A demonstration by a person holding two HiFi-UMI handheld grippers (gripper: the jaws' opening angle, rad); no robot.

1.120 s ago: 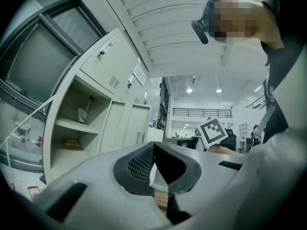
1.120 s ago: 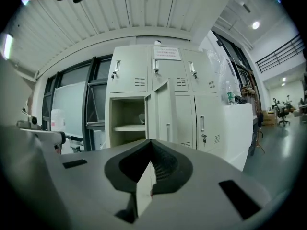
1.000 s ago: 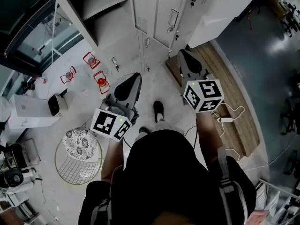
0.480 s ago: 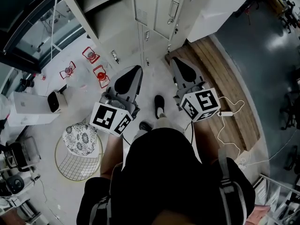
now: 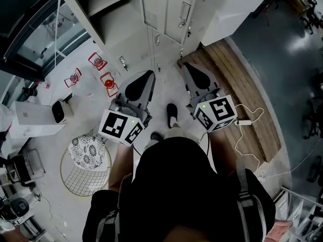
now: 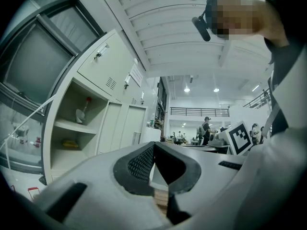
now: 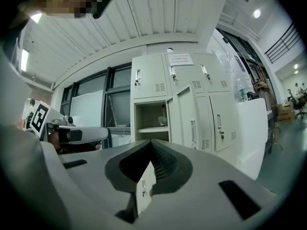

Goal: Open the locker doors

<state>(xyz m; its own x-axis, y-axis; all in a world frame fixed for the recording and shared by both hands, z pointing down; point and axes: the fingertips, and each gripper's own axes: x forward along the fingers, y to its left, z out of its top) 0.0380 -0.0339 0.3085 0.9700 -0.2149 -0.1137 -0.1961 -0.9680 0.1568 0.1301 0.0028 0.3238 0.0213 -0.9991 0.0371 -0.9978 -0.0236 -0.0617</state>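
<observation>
Head view crops the lockers (image 5: 169, 6) — left claw (image 5: 149, 74) and right claw (image 5: 186, 67) pressed together, empty.

No legible text, brand or number found. A white notice (image 7: 180, 59) sits on the lockers (image 7: 192, 104), at 12 o'clock in the right gripper view, print too small to read. The left cube (image 5: 121, 128) and right cube (image 5: 218, 113) bear only square patterns.

Seen from the head view, the left gripper (image 5: 149, 73) sits just left of centre and the right gripper (image 5: 186, 66) just right of it, side by side, both pointing toward the frame's top. Each gripper's jaws meet at the tips, with nothing between them.
</observation>
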